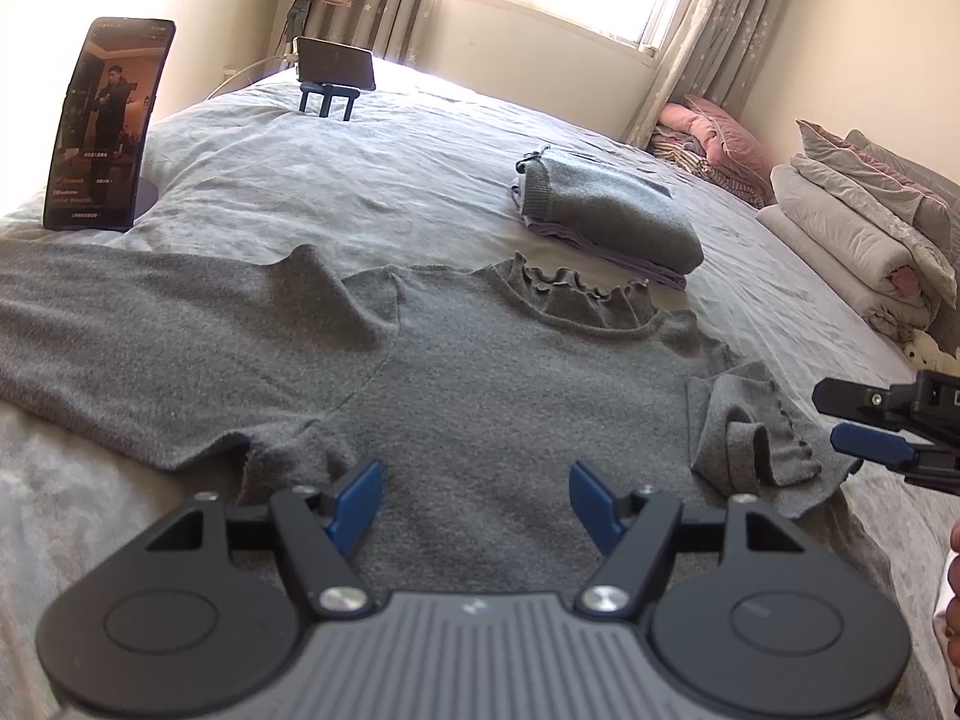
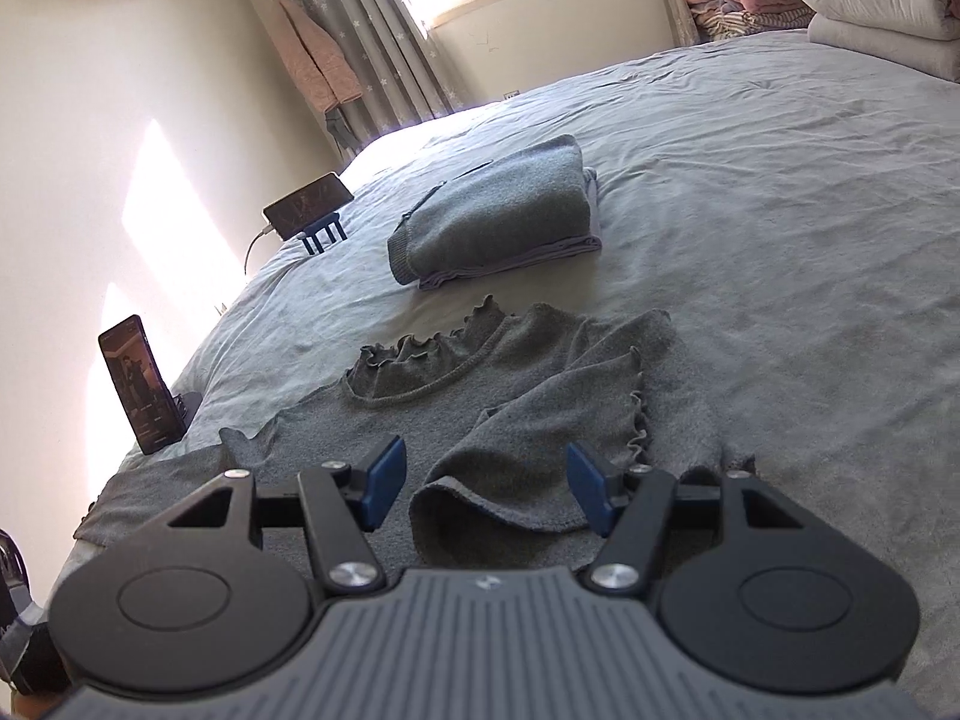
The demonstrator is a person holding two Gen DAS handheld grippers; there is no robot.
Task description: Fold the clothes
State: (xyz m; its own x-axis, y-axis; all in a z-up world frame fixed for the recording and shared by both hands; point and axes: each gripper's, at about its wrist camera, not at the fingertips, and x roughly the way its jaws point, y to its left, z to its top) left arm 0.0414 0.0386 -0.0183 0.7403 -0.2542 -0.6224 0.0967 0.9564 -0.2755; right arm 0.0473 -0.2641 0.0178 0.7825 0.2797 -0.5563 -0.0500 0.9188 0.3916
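Note:
A grey knit sweater with a frilled collar lies spread on the bed, its left sleeve stretched out flat and its right sleeve folded in over the body. My left gripper is open above the sweater's middle, nothing between its fingers. My right gripper is open just over the folded right sleeve, holding nothing. In the left wrist view the right gripper shows at the right edge, beside that sleeve.
A folded stack of grey and lilac clothes sits behind the sweater. One phone stands upright at the left, another on a blue stand farther back. Rolled bedding lines the right side. Grey sheet lies open to the right.

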